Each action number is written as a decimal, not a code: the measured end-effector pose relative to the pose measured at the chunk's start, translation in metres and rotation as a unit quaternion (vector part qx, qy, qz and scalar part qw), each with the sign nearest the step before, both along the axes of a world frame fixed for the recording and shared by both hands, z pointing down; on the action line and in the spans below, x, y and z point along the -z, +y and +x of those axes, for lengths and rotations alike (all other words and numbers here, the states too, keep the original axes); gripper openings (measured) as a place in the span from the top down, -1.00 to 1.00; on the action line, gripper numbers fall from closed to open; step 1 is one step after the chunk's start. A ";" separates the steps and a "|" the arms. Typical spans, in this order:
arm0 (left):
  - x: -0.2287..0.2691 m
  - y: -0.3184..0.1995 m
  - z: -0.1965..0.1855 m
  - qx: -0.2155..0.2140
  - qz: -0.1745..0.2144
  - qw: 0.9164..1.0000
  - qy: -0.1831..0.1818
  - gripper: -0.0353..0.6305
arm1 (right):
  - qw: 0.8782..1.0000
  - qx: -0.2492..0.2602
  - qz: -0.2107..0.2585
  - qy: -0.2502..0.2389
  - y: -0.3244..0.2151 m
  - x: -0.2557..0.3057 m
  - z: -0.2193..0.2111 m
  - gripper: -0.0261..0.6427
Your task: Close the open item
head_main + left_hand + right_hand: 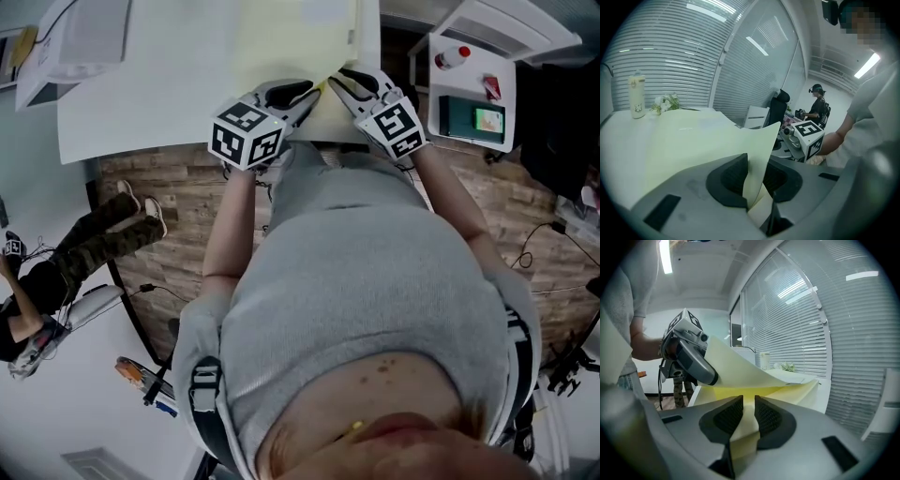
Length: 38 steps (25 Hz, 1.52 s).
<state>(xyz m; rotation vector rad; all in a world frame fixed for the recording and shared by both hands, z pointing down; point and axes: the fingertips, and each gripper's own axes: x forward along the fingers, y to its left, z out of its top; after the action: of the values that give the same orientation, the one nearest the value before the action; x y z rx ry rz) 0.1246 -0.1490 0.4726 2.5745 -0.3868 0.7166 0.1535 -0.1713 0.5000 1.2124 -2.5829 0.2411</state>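
Note:
A pale yellow folder [281,42] lies on the white table [150,103], partly open, its top cover [740,364] lifted so the yellow inside shows. Both grippers are at its near edge, side by side. In the left gripper view, my left gripper [757,180] has the cover's corner [761,150] standing between its jaws, and the pads sit apart, wider than the sheet. My right gripper [749,416] is shut on the folder's near edge. Each gripper shows in the other's view: the left gripper [689,357] and the right gripper [806,136].
A small bottle [636,96] and a sprig of flowers [665,103] stand at the table's far end, papers [84,37] at its left. A white side table [469,131] at the right holds a bottle [452,56] and a dark book [473,117]. A person [56,272] sits left.

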 end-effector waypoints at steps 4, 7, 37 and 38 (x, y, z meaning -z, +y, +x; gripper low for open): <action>-0.005 0.002 0.000 -0.012 -0.016 1.000 -0.009 0.71 | 1.000 0.002 -0.002 0.001 0.000 0.000 0.001 0.53; -0.009 0.002 0.000 -0.022 -0.030 0.999 -0.020 0.70 | 1.000 0.002 -0.003 0.001 0.000 -0.001 0.001 0.53; -0.024 0.007 0.011 -0.174 -0.122 0.971 -0.114 0.67 | 0.995 0.077 -0.034 0.050 0.024 0.016 0.025 0.53; -0.023 0.007 0.011 -0.176 -0.123 0.970 -0.113 0.67 | 0.996 0.067 -0.031 0.049 0.022 0.018 0.029 0.53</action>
<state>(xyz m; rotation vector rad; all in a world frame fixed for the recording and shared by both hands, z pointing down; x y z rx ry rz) 0.1352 -0.1421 0.4957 2.3518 0.0961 1.1135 0.1828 -0.1497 0.4820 0.9989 -2.5391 0.2272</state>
